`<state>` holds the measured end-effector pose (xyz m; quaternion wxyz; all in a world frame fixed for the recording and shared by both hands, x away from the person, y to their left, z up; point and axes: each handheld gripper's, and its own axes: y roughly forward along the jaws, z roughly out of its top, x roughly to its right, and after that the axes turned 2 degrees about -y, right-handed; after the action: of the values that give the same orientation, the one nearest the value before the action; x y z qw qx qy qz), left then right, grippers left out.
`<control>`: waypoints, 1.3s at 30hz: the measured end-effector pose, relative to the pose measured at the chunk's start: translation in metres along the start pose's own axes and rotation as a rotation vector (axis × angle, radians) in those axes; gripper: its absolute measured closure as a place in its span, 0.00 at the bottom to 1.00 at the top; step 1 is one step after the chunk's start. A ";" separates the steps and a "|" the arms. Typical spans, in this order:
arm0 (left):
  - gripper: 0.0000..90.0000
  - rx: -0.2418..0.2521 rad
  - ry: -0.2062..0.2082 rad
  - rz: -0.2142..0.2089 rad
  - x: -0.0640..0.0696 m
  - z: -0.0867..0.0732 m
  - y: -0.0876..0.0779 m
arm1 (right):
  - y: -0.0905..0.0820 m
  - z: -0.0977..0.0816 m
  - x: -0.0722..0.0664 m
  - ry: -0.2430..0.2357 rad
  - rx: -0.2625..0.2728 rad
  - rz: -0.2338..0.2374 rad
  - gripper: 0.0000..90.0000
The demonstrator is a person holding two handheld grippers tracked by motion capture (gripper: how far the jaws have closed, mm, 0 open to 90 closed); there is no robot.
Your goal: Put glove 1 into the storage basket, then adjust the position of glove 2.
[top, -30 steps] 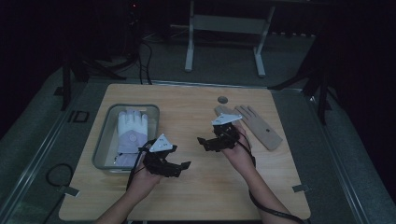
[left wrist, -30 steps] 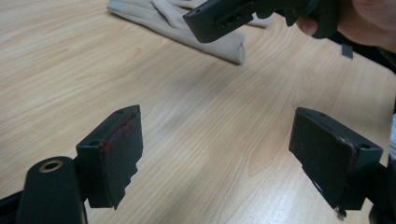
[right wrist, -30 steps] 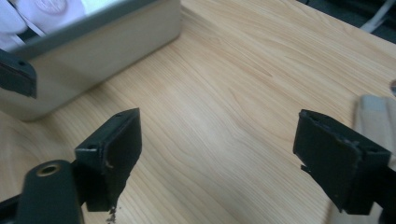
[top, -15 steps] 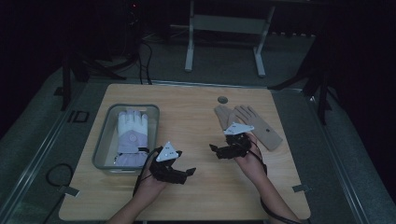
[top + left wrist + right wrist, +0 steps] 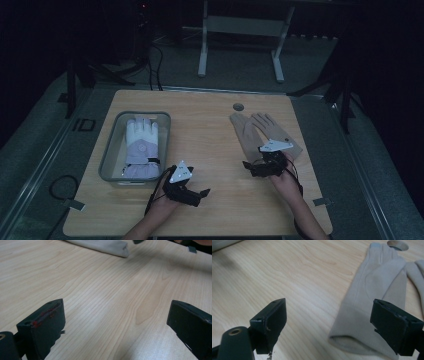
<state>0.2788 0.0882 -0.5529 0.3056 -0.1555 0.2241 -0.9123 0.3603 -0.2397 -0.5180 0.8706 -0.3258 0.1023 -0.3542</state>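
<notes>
Both hands have dropped toward the near edge; left gripper [image 5: 196, 192] has just opened, empty, and right gripper [image 5: 254, 169] gapes at the beige glove's [image 5: 372, 290] cuff, likely grabbing next.

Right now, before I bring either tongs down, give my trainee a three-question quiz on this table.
1. True or false: the white glove lies inside the clear bin.
2. Which is nearest the right tongs? A) the beige gloves B) the white glove C) the round table hole
3. Fill in: the left tongs hover over bare ____, jaws apart with nothing between them.

Key: 1 true; 2 A; 3 wood tabletop.
</notes>
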 end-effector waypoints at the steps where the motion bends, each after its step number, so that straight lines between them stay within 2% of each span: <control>1: 0.02 0.001 -0.002 0.002 0.000 -0.001 0.000 | 0.000 -0.003 0.001 0.004 0.000 0.005 0.15; 4: 0.02 0.010 0.007 -0.002 0.001 -0.004 0.001 | -0.002 -0.010 0.003 0.018 -0.009 0.004 0.15; 6: 0.02 0.021 0.031 0.004 0.004 -0.007 0.001 | -0.005 -0.015 0.004 0.049 -0.013 0.003 0.13; 8: 0.02 0.008 0.046 0.012 0.005 -0.008 0.004 | -0.006 -0.018 0.004 0.075 -0.011 0.007 0.11; 9: 0.02 0.004 0.043 0.007 0.005 -0.008 0.005 | -0.007 -0.019 0.003 0.064 -0.011 -0.021 0.11; 11: 0.02 0.000 0.045 0.011 0.005 -0.009 0.006 | -0.008 -0.021 0.003 0.061 -0.007 -0.009 0.11; 12: 0.02 0.001 0.043 0.010 0.005 -0.009 0.006 | -0.010 -0.021 0.002 0.059 0.004 -0.021 0.11; 14: 0.02 0.003 0.036 0.007 0.004 -0.009 0.005 | -0.010 -0.021 0.003 0.068 -0.010 -0.006 0.11; 16: 0.02 0.003 0.030 0.004 0.003 -0.009 0.005 | -0.012 -0.020 0.002 0.052 -0.006 -0.020 0.11; 21: 0.02 0.006 0.032 0.000 0.004 -0.009 0.005 | -0.015 -0.016 0.004 0.049 0.004 -0.022 0.16; 22: 0.02 0.007 0.031 -0.001 0.004 -0.009 0.004 | -0.016 -0.013 0.007 0.052 0.009 -0.032 0.22; 27: 0.02 0.002 0.033 -0.008 0.004 -0.010 0.004 | -0.014 -0.003 0.015 0.062 0.022 -0.066 0.31; 28: 0.02 0.001 0.034 -0.009 0.005 -0.010 0.004 | -0.013 0.000 0.017 0.067 0.020 -0.061 0.31; 32: 0.02 -0.001 0.034 -0.013 0.006 -0.010 0.005 | -0.008 0.010 0.027 0.076 0.026 -0.098 0.38; 37: 0.02 0.003 0.031 -0.020 0.005 -0.010 0.004 | 0.001 0.022 0.043 0.094 0.035 -0.123 0.49; 39: 0.02 0.006 0.030 -0.020 0.005 -0.010 0.004 | 0.003 0.025 0.047 0.092 0.035 -0.131 0.49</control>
<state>0.2727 0.0855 -0.5631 0.2935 -0.1431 0.2242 -0.9182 0.4066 -0.2580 -0.4989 0.8454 -0.3000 0.1145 -0.4267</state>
